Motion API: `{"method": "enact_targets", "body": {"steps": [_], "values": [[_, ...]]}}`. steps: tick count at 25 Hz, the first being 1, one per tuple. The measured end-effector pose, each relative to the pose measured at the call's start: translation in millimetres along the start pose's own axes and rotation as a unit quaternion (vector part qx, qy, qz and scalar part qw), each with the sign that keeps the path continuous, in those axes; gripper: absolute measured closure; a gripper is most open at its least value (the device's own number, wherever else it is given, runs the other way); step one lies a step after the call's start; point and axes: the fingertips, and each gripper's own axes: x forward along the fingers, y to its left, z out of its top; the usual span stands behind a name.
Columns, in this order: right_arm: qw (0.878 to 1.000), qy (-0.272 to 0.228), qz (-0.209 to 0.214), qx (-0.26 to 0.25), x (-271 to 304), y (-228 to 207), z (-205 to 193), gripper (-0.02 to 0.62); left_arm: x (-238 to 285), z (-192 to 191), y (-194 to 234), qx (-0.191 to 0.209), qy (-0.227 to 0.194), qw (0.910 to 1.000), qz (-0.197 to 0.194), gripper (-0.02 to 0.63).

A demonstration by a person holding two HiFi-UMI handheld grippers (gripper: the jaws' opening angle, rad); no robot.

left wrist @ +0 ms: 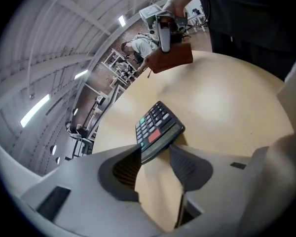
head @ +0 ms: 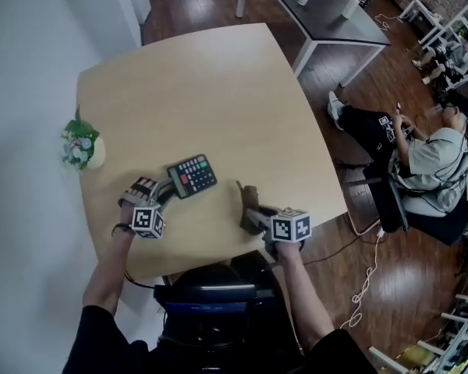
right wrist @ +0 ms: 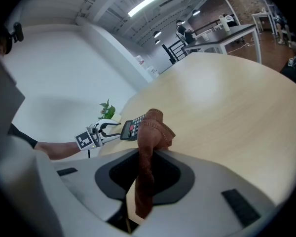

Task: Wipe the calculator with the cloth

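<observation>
While the head view lays out the whole pale wooden desk (head: 210, 92) from above, it is too distant to show how either claw stands; the two gripper views settle that. From above, the calculator (head: 193, 175) lies flat near the desk's near edge, toward the left side, keys up, with the left gripper (head: 165, 193) at its nearer end and the right gripper (head: 248, 211) well apart from it along the same edge. A small potted plant (head: 81, 145) sits at the desk's left edge. The left gripper view adds what the head view cannot: its jaws stand apart, the calculator's display end reaches in between their tips, and the pads do not press on it, so this claw is open and grips nothing. That view also looks across the desk at the other gripper, raised above the surface with the brown cloth (left wrist: 173, 59) hanging from it. The right gripper view shows the grip itself: its jaws are closed on the cloth, which is pinched between the pads, bunches above their tips and trails down behind them. Past the cloth it shows the calculator's red key and the plant behind. Only the head view takes in the room beyond the desk's right edge, where a person (head: 425, 158) sits on a chair over the dark wooden floor.
</observation>
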Motion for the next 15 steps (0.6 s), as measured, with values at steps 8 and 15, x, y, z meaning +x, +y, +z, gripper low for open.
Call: {"method": "enact_targets", "body": {"steps": [8,15], "values": [[0.998,-0.046,-0.032,0.012,-29.6,11.2,-11.7,0.526,24.4,-12.8,-11.9,0.098,0.014,0.9944,-0.038,0.316],[0.998,-0.061,-0.032,0.004,-33.7,24.0,-4.7,0.526,41.2,-21.4,-15.6,0.087,0.046,0.9937,-0.053,0.456]]}}
